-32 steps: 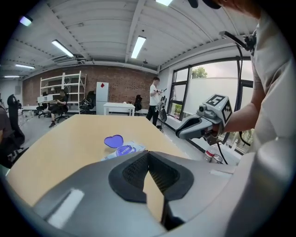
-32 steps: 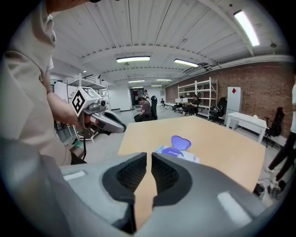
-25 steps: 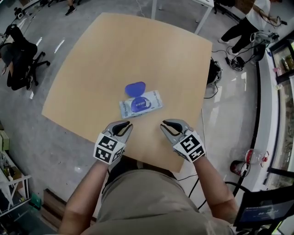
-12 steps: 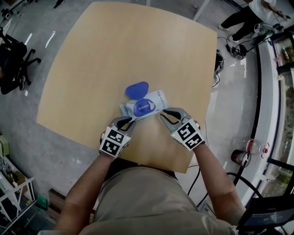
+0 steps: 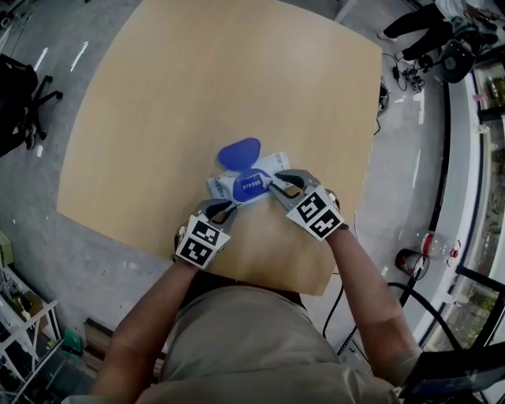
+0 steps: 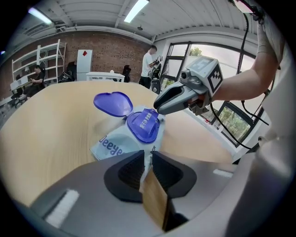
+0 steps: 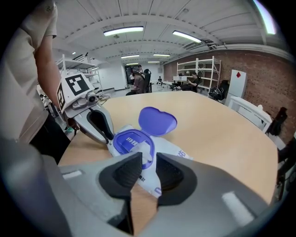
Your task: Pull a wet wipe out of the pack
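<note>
A white wet wipe pack (image 5: 272,165) lies on the wooden table (image 5: 197,79), its blue heart-shaped lid (image 5: 239,153) flipped open away from me. A crumpled white wipe (image 7: 144,151) shows inside the blue ring of the opening (image 5: 249,186). My left gripper (image 5: 224,209) is at the pack's near edge, and its jaws pinch that edge (image 6: 148,155). My right gripper (image 5: 274,185) rests at the right rim of the opening. Its jaws stand a narrow gap apart with nothing clamped between them. The wipe sits just beyond its tips.
The table's near edge (image 5: 237,272) runs just behind both grippers. On the floor to the right are a bottle (image 5: 430,245) and cables (image 5: 410,300). An office chair (image 5: 20,102) stands at the left, and a person (image 5: 422,20) at the top right.
Both grippers have moved forward from the table's near edge to the pack. The left one has closed onto the pack's near edge, and the right one has reached the opening's rim.
</note>
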Available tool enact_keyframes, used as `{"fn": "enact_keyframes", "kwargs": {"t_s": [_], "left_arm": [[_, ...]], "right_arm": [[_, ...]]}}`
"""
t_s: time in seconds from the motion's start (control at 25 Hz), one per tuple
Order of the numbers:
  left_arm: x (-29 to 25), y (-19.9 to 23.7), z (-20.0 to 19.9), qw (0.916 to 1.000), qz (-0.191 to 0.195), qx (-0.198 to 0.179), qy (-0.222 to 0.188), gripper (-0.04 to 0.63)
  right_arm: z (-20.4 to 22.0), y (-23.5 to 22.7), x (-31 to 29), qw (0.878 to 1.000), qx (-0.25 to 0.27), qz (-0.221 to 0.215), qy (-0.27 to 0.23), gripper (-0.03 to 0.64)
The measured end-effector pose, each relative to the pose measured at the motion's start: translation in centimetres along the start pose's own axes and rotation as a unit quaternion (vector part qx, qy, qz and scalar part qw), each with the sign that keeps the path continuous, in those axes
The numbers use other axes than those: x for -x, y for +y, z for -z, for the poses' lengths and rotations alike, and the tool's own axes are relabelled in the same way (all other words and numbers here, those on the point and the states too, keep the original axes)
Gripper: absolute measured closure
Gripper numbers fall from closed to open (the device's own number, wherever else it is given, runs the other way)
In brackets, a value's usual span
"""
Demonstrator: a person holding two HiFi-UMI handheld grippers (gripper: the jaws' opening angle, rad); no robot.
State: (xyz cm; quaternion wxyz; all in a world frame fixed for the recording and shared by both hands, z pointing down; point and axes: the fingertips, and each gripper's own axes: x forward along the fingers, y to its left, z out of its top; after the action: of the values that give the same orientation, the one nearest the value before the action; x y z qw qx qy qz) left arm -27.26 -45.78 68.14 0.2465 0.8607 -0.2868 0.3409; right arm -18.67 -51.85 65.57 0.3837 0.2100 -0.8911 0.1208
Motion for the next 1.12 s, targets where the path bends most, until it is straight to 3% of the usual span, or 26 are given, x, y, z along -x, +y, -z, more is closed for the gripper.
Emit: {"fn": "enact_keyframes", "kwargs": {"t_s": [0.32,0.44,0.72,1.12], "left_arm": [[-0.8,0.2,0.2,1.0000,0.007,0.000,0.002,0.534],[-1.1,0.3,0.3,1.0000,0.007,0.002,0.002,0.534],[-1.2,0.4,0.4,1.0000,0.005,0.001,0.007,0.534],[-1.1,0.3,0.3,0.9999,-0.004,0.000,0.010,0.534]], "right_arm": [[0.4,0.4,-1.8,0.999,0.007,-0.027,0.018,0.532],[0.5,0.2,-2.0,1.000,0.007,-0.021,0.019,0.535],[0.1,-0.2,-1.6,1.000,0.022,-0.014,0.015,0.612],[-0.4,0.0,-0.5,1.000,0.008,-0.007,-0.007,0.615]]}}
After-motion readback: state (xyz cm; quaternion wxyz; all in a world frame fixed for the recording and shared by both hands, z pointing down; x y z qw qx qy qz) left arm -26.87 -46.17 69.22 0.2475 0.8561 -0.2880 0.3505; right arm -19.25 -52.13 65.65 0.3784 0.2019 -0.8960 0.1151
